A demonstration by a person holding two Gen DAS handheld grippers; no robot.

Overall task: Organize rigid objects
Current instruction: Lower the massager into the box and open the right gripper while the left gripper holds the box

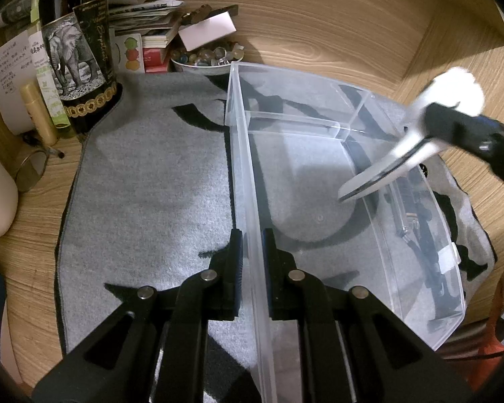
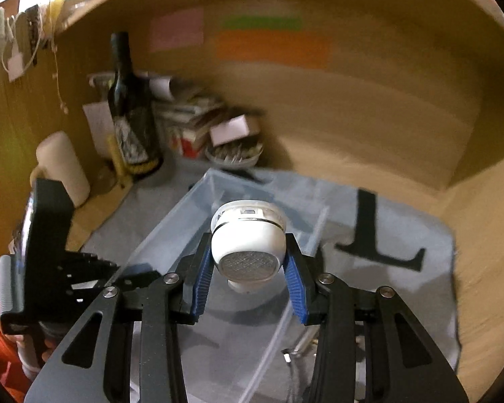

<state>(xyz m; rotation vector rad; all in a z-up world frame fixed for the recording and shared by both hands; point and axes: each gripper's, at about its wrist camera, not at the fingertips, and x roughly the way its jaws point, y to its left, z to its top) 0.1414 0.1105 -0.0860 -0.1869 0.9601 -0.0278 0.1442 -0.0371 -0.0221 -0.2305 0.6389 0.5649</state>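
A clear plastic organizer box (image 1: 319,168) with dividers lies on a grey mat (image 1: 144,181). My left gripper (image 1: 252,245) is shut on the box's left wall. My right gripper (image 2: 248,262) is shut on a white lint shaver (image 2: 248,235) with a round mesh head and holds it above the box (image 2: 198,221). In the left wrist view the right gripper (image 1: 467,127) comes in from the right with the white shaver (image 1: 400,147) over the box's large compartment. Dark small items (image 1: 420,221) lie in the box's right compartment.
A dark wine bottle (image 1: 77,50) with an elephant label, a stack of books and papers (image 1: 151,27), a bowl of marbles (image 1: 208,57) and a white cylinder (image 2: 64,168) stand at the back left. The wooden desk wall (image 2: 352,100) carries coloured sticky notes.
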